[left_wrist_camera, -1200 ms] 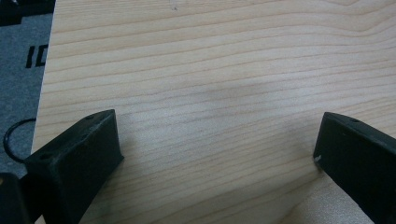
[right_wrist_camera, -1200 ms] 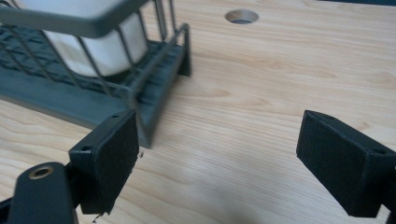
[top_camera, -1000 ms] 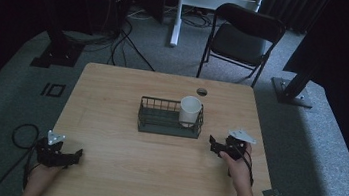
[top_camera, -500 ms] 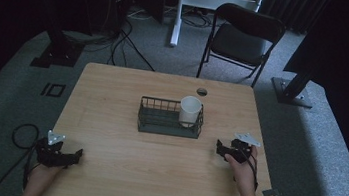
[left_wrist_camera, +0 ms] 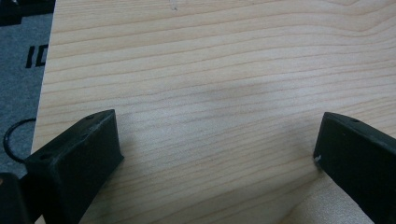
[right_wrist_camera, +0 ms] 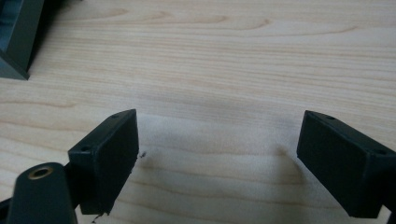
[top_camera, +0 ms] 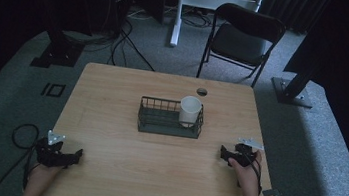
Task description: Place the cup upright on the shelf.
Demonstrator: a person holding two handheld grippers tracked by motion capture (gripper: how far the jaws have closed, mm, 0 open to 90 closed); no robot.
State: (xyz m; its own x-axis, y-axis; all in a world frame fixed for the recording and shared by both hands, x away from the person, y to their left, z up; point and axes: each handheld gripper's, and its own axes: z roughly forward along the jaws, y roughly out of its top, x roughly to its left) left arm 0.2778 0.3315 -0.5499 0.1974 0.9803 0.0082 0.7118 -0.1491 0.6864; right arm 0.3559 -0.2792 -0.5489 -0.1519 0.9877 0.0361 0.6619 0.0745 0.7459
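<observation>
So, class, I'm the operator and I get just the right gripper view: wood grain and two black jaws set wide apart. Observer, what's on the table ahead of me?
Observer: A dark wire basket stands at the table's middle, with a white cup upright at its right end.
Operator: Where is my gripper relative to it?
Observer: The right gripper sits near the table's right edge, on the person's side of the basket, apart from it.
Operator: And the other one?
Observer: The left gripper rests at the near left corner, jaws wide apart over bare wood in its own view.
</observation>
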